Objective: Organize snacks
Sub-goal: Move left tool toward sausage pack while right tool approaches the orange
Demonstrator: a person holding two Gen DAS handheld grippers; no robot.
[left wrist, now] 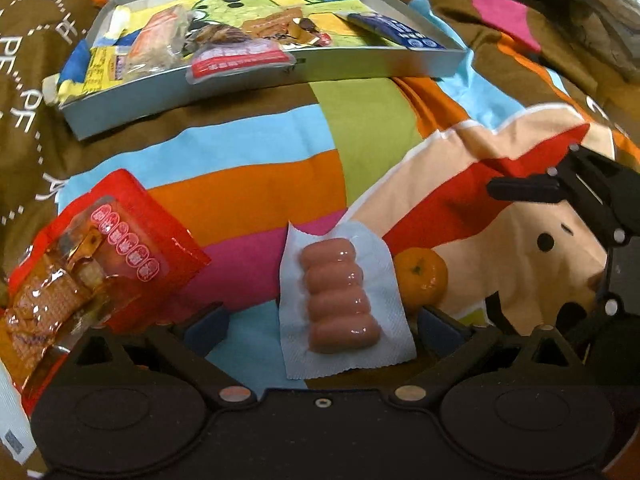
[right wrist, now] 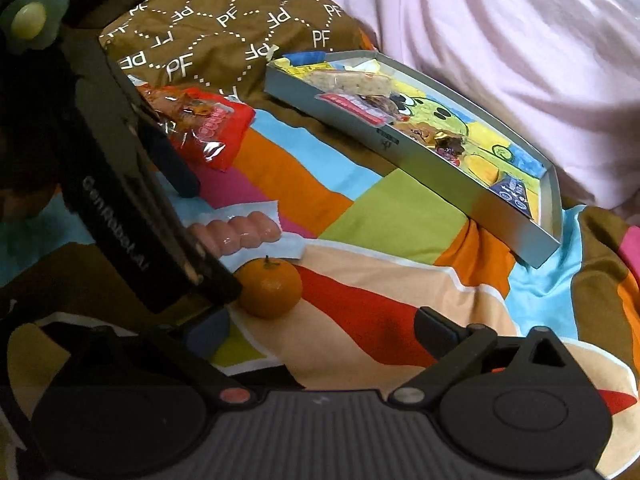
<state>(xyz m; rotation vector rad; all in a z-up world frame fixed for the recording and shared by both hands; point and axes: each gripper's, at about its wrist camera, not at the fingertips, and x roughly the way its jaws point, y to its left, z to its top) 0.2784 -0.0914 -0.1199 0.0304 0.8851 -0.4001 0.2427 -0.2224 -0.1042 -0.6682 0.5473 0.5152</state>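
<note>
Rumpled striped quilt (left wrist: pixel 248 184): my wide-open left gripper (left wrist: pixel 320 320) straddles the slippery, soft pink vacuum-packed sausage pack (left wrist: pixel 340 292)—pinch mid-body; open right gripper (right wrist: pixel 324 330) has the round orange mandarin (right wrist: pixel 269 288) at 11 o'clock.

Your left gripper (right wrist: pixel 176 208) crowds the mandarin (right wrist: pixel 269 288) at nine o'clock — its three o'clock side lies open blanket (right wrist: pixel 400 216).

A bed is seen, covered by a brown quilt (left wrist: pixel 256 184) printed in coloured blocks. Directly on it a shallow grey tray (left wrist: pixel 280 76) of snacks is laid. Nearer than the tray, a sausage pack (left wrist: pixel 340 304) is found on the quilt, a small orange (left wrist: pixel 424 280) touching its right edge, a red snack packet (left wrist: pixel 104 256) well to its left.
</note>
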